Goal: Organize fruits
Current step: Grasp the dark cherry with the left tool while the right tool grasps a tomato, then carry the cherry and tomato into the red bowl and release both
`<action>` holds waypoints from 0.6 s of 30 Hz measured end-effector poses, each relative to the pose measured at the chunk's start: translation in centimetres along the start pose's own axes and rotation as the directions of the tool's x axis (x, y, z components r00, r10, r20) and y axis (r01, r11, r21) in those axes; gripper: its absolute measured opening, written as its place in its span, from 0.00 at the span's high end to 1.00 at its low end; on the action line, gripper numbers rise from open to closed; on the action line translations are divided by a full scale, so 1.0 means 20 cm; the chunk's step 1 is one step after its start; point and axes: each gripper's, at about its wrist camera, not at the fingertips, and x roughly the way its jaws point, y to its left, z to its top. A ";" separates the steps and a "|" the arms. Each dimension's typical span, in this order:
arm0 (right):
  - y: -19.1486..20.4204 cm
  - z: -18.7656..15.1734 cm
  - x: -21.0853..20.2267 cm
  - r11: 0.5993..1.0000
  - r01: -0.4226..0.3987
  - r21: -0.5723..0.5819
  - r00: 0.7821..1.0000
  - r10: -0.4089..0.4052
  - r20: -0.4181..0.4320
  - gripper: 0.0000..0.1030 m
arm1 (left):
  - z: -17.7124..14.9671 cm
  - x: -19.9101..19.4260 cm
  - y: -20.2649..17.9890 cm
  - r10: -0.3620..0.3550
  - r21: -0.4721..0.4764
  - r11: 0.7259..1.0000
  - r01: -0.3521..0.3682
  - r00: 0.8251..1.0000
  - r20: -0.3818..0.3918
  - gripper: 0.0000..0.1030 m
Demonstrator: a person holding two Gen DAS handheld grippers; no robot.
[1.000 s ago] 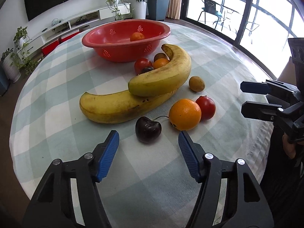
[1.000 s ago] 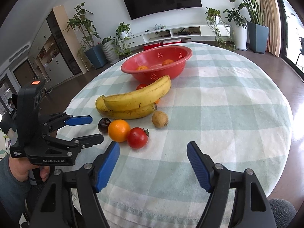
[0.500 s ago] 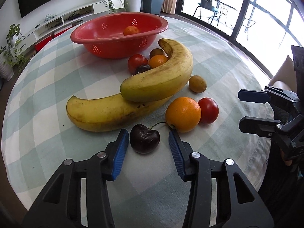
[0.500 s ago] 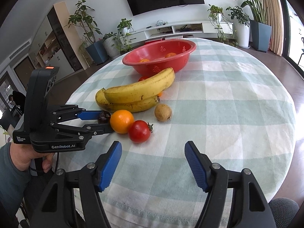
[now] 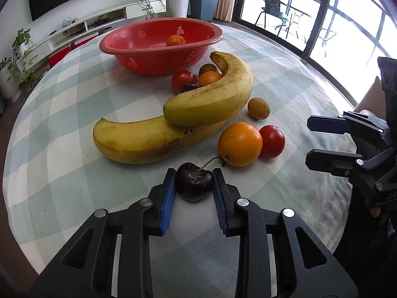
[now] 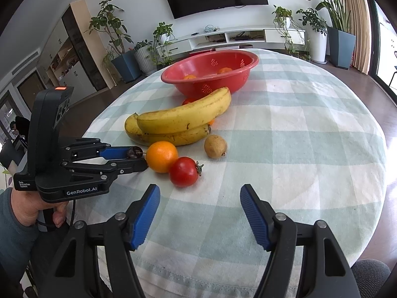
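Observation:
My left gripper (image 5: 194, 183) is shut on a dark cherry (image 5: 194, 185) that rests on the checked tablecloth; it also shows in the right wrist view (image 6: 135, 152). Just beyond lie an orange (image 5: 240, 144), a red tomato (image 5: 272, 141), two stacked bananas (image 5: 173, 124) and a small brown fruit (image 5: 258, 108). A red basket (image 5: 158, 44) at the back holds small oranges (image 5: 176, 40). My right gripper (image 6: 199, 213) is open and empty, near the table's front edge, short of the tomato (image 6: 184, 171).
More small fruits (image 5: 184, 80) sit between the upper banana and the basket. The round table's edge (image 6: 372, 173) curves close on the right. Beyond the table stand a TV shelf (image 6: 235, 37) and potted plants (image 6: 340, 42).
My left gripper moved forward around the cherry and closed its pads onto it. My right gripper shifted slightly and stayed open.

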 end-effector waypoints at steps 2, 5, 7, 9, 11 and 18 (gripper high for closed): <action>0.02 0.01 0.01 1.000 -0.002 -0.014 1.000 0.002 -0.001 0.33 | -0.02 -0.03 0.00 -0.004 -0.018 1.000 0.005 1.000 0.016 0.74; 0.06 0.04 0.05 0.999 0.007 -0.048 1.000 -0.007 -0.014 0.38 | -0.05 -0.08 0.02 -0.014 -0.058 0.998 0.016 0.999 0.043 0.74; 0.07 0.06 0.09 0.998 0.014 -0.058 0.999 -0.016 -0.036 0.43 | -0.07 -0.12 0.03 -0.022 -0.081 0.996 0.026 0.998 0.060 0.74; 0.06 0.07 0.12 0.998 0.023 -0.050 0.998 -0.026 -0.056 0.44 | -0.10 -0.15 0.02 -0.029 -0.095 0.995 0.036 0.997 0.072 0.74; 0.05 0.08 0.14 0.999 0.020 -0.037 0.997 -0.023 -0.067 0.44 | -0.12 -0.17 0.02 -0.037 -0.108 0.993 0.046 0.996 0.085 0.74; 0.08 0.08 0.19 0.996 0.036 -0.084 0.996 -0.043 -0.080 0.45 | -0.16 -0.22 0.03 -0.062 -0.157 0.984 0.081 0.990 0.123 0.74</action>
